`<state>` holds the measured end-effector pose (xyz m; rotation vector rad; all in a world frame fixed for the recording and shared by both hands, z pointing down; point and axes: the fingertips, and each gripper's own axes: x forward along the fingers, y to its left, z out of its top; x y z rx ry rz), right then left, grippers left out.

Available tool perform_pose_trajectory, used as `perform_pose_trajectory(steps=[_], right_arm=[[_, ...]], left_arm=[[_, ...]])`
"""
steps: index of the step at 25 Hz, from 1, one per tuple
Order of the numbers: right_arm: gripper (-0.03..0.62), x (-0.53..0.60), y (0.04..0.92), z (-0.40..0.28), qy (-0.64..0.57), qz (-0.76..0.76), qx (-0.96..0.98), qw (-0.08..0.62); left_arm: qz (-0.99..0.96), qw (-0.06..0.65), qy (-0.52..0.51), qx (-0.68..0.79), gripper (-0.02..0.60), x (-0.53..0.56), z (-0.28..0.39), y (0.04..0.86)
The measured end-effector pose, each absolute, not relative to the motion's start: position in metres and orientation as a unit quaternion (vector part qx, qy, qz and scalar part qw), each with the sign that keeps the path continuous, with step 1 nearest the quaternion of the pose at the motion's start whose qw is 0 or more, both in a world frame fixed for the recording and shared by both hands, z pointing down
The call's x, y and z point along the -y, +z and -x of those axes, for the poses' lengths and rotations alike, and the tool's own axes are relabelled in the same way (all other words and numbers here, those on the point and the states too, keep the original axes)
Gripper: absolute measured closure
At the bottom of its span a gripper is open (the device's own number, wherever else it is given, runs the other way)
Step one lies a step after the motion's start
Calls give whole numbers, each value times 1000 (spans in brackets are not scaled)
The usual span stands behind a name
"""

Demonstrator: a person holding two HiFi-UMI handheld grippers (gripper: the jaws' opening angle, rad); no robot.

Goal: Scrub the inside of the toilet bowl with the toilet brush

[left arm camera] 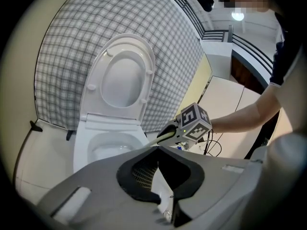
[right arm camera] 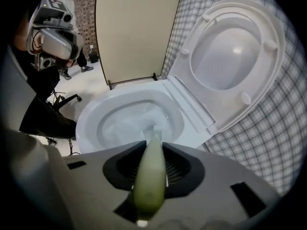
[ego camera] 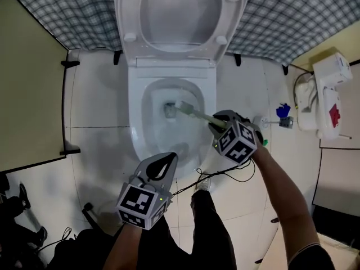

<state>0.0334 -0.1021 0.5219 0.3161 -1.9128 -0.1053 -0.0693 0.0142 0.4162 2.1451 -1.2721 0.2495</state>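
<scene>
Scrubbing looks to be just under way: the toilet brush (ego camera: 194, 113) is already inside the toilet bowl (ego camera: 136, 129), with its bristled head (ego camera: 176, 106) down at the bottom, beside the dark drain opening and the water. The seat and lid (ego camera: 179, 11) are tipped up against the checked far wall, so the bowl is wide open.

The right gripper (ego camera: 220, 126) hangs over the bowl's right rim with its jaws closed on the pale green handle (right arm camera: 149, 175), which runs straight out between the pads. The left gripper (ego camera: 166, 163) sits at the near edge of the bowl, its jaws drawn together with nothing between them, and it takes no part in the work.

The brush's long axis runs on a slant from the right gripper at the near right down to the far left, handle end high, head end low. So the bristles point down and leftward into the middle of the bowl, not yet against its side walls.

By my judgement, the next move calls for pressing the head against the porcelain and sweeping it round the walls and up under the rim. The handle is slim and rounded, so it could roll in the jaws under side load, and a firm clamp and steady wrist seem wise
</scene>
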Motion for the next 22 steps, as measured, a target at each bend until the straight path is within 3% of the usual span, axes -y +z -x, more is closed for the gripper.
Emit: perform_pose_trajectory(steps=[14, 22], right_arm=[[471, 130, 560, -33, -44, -110, 780, 614], [471, 117, 503, -57, -89, -67, 769, 629]], left_arm=[[-814, 308, 93, 483, 581, 7, 69, 421], [-814, 315, 88, 480, 581, 4, 66, 424]])
